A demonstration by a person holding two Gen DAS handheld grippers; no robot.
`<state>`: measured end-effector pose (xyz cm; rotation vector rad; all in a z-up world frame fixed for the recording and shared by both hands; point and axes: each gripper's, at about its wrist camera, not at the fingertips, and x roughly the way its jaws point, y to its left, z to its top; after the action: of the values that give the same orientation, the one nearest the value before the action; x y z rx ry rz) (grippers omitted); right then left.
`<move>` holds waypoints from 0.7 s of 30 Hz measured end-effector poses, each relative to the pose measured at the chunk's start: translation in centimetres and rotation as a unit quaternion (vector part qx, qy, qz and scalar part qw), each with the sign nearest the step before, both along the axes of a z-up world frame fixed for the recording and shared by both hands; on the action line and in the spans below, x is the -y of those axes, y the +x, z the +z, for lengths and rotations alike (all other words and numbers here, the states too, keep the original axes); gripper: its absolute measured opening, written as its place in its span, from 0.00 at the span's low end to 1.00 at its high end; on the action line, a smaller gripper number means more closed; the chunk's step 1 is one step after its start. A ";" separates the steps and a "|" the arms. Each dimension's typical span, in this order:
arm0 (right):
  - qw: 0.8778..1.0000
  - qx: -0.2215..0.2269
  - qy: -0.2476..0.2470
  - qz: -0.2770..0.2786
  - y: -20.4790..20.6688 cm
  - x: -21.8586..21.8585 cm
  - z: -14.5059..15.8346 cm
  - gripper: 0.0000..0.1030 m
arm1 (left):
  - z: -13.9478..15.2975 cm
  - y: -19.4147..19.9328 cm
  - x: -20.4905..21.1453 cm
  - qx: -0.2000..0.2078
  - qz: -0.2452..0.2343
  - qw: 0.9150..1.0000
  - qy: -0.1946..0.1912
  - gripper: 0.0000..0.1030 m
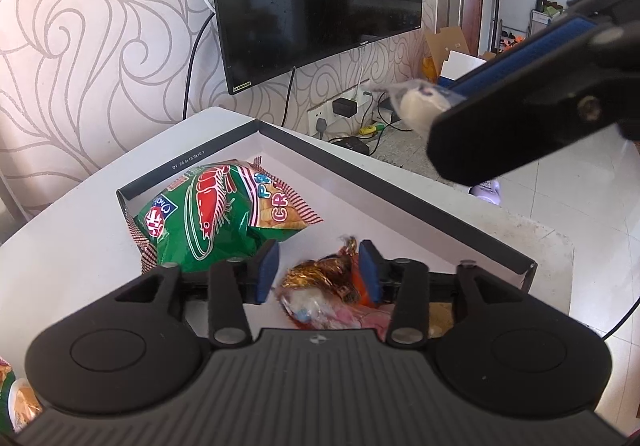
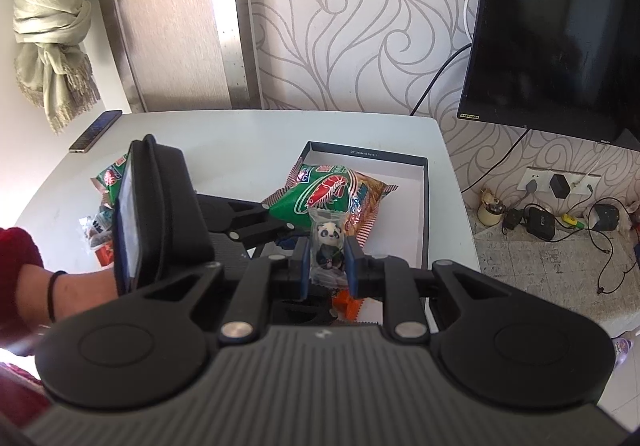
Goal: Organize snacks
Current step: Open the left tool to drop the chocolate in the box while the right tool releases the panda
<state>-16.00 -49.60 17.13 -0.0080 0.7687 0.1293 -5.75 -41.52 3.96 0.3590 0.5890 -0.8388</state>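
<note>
Nearest my left tongs point(image 1: 318, 272), standing apart and gripping nothing, a gold-foil wrapped sweet point(image 1: 325, 274) lies loose between the pads. I see the white counter point(image 2: 248, 141) carrying a shallow black-walled box with a white floor point(image 2: 425, 201), where the green prawn-cracker bag point(image 1: 208, 213) rests. My right tongs point(image 2: 328, 264) clamp a clear panda-print candy packet point(image 2: 329, 242) above the box.

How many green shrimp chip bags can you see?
2. One green bag lies in the box. Another lies on the table, left of the box, partly hidden behind the left tongs. More may be hidden.
</note>
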 end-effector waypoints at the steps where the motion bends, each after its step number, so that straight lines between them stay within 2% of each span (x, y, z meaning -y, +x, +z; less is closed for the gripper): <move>1: 1.000 -0.001 0.001 -0.001 0.0 0.1 -0.1 0.20 | 0.0 -0.1 0.0 0.003 0.001 1.000 0.002 0.56; 14: 1.000 -0.001 0.007 0.006 0.2 0.2 -0.2 0.21 | 0.1 -0.5 -1.0 0.004 0.014 1.000 0.000 0.61; 21: 1.000 -0.003 0.012 0.009 0.5 0.4 -0.4 0.21 | 1.1 -1.8 -1.8 0.010 0.016 1.000 -0.010 0.82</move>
<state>-15.54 -49.99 16.72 0.0083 0.7741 0.1558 -7.59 -39.72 5.02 0.3395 0.5668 -0.8098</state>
